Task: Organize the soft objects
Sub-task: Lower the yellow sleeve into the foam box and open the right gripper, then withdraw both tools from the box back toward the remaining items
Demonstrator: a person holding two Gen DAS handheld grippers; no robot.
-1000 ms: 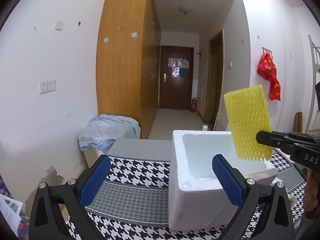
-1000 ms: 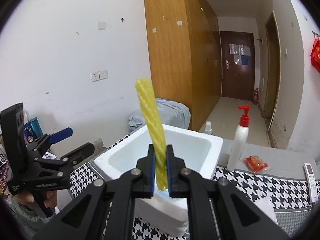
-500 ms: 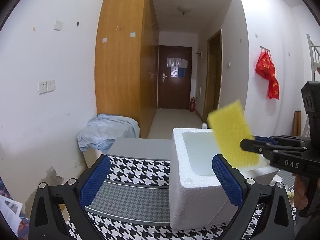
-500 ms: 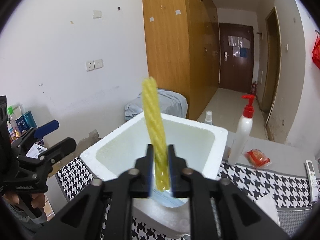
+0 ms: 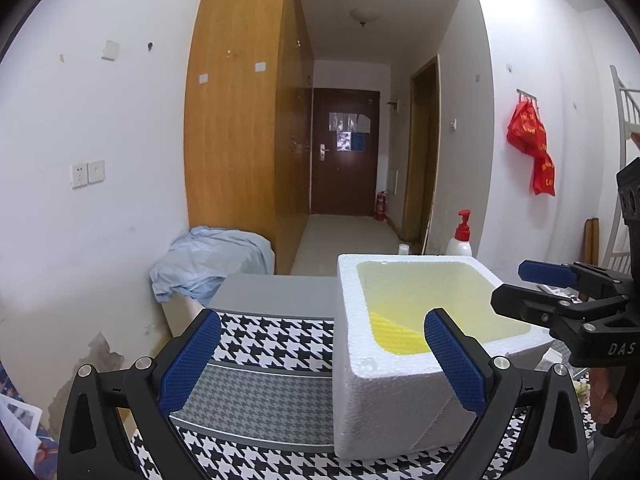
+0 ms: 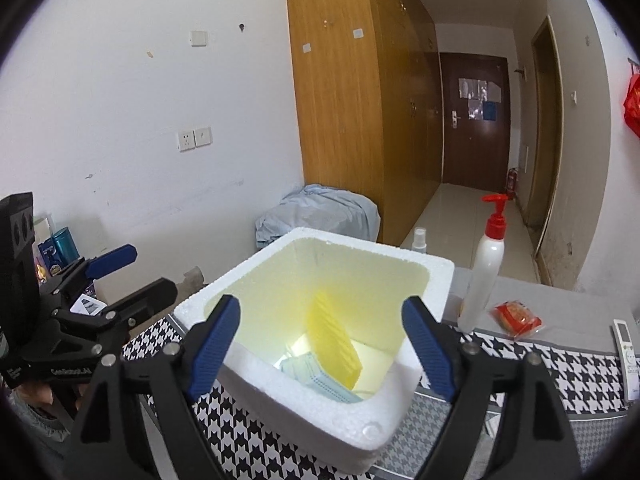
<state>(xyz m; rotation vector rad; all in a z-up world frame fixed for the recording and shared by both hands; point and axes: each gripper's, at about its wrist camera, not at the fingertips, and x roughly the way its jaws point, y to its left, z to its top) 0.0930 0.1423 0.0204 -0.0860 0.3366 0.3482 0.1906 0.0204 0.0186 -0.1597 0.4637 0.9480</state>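
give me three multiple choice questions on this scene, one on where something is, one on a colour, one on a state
1. Where is the yellow sponge?
A. inside the white foam box
B. on the houndstooth cloth
C. held in the right hand-held gripper

2. What colour is the pump top of the white bottle?
A. blue
B. red
C. green

3. How does the right hand-held gripper stand?
A. shut on the sponge
B. shut on nothing
C. jaws apart, nothing gripped

Answers:
1. A: the sponge leans inside the foam box, partly on pale blue items at the bottom.
2. B: the pump head above the white body is red.
3. C: its jaws are opening and its blue pads stand wide above the box, with nothing pressed between them.
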